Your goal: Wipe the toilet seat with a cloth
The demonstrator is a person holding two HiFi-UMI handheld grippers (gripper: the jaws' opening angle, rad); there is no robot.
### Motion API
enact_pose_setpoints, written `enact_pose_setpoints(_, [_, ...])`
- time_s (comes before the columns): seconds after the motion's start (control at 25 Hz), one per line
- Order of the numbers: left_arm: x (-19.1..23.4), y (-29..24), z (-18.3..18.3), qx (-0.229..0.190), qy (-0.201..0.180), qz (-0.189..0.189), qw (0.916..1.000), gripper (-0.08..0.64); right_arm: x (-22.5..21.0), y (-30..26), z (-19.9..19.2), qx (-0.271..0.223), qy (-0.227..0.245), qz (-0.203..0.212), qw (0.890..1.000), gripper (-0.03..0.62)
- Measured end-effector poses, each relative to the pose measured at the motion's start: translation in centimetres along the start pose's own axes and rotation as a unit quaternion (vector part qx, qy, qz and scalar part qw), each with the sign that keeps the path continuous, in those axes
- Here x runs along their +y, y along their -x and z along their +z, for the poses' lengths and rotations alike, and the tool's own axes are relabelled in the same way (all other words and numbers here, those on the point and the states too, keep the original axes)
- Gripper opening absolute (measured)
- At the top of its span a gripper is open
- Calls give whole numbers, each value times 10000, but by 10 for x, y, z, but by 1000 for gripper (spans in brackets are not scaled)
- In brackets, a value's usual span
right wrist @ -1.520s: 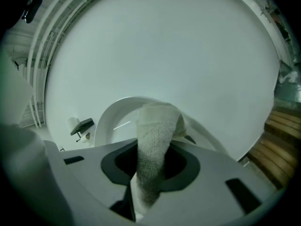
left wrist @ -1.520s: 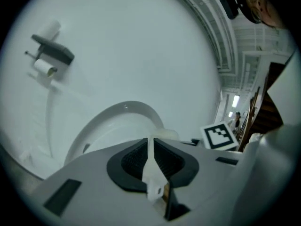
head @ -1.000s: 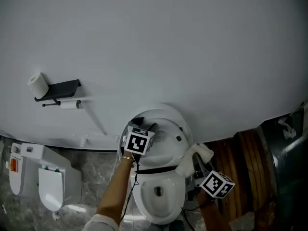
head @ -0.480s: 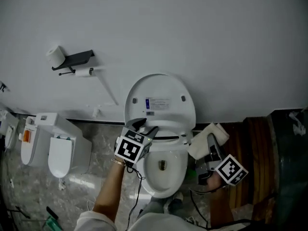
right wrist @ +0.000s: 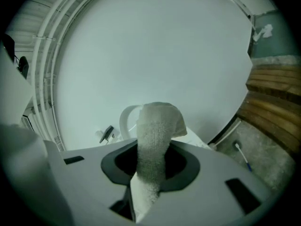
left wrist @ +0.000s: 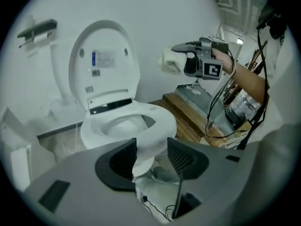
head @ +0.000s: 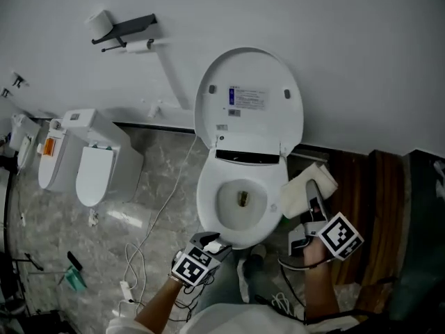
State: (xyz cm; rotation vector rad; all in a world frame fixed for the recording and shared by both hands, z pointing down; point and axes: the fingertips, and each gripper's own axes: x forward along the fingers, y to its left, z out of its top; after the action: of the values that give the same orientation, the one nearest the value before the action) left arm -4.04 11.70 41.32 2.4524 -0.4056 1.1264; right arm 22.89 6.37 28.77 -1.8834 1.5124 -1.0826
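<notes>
The white toilet stands with its lid (head: 248,96) raised against the wall and its seat (head: 208,204) down on the bowl. My left gripper (head: 211,243) hangs open and empty just in front of the bowl's front edge; in the left gripper view the seat (left wrist: 157,119) lies beyond the parted jaws of that gripper (left wrist: 151,157). To the right of the bowl, my right gripper (head: 313,199) is shut on a folded white cloth (head: 295,197). In the right gripper view the cloth (right wrist: 155,140) stands up between the jaws, clear of the toilet.
A second white toilet-like unit (head: 90,165) stands to the left. A paper holder with rolls (head: 125,28) is on the wall. Wooden panelling (head: 361,207) runs along the right. Cables (head: 149,256) trail on the marble floor, and a brush (right wrist: 242,154) lies there.
The left gripper left the raised lid and drew back to the front of the bowl. The right gripper kept the cloth beside the bowl. The head view tipped further down.
</notes>
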Motion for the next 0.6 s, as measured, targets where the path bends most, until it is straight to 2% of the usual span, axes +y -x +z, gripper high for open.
enact_pose_setpoints(0.08, [-12, -26, -50, 205, 296, 9, 9994, 229, -24, 3, -28, 301, -14, -183, 9994, 94])
enact_pose_setpoints(0.2, [-11, -58, -100, 227, 949, 59, 9952, 229, -57, -2, -67, 666, 99, -349, 9971, 94])
enact_pose_setpoints(0.4, [8, -112, -159, 67, 2110, -69, 9774, 225, -117, -14, -134, 1163, 441, -538, 9908, 94])
enact_pose_setpoints(0.48, [16, -135, -180, 10, 2389, -118, 9710, 222, -143, -18, -164, 1428, 600, -548, 9864, 94])
enact_pose_setpoints(0.6, [29, -162, -207, -172, 2500, -17, 9681, 190, -176, -23, -203, 1741, 587, -561, 9814, 94])
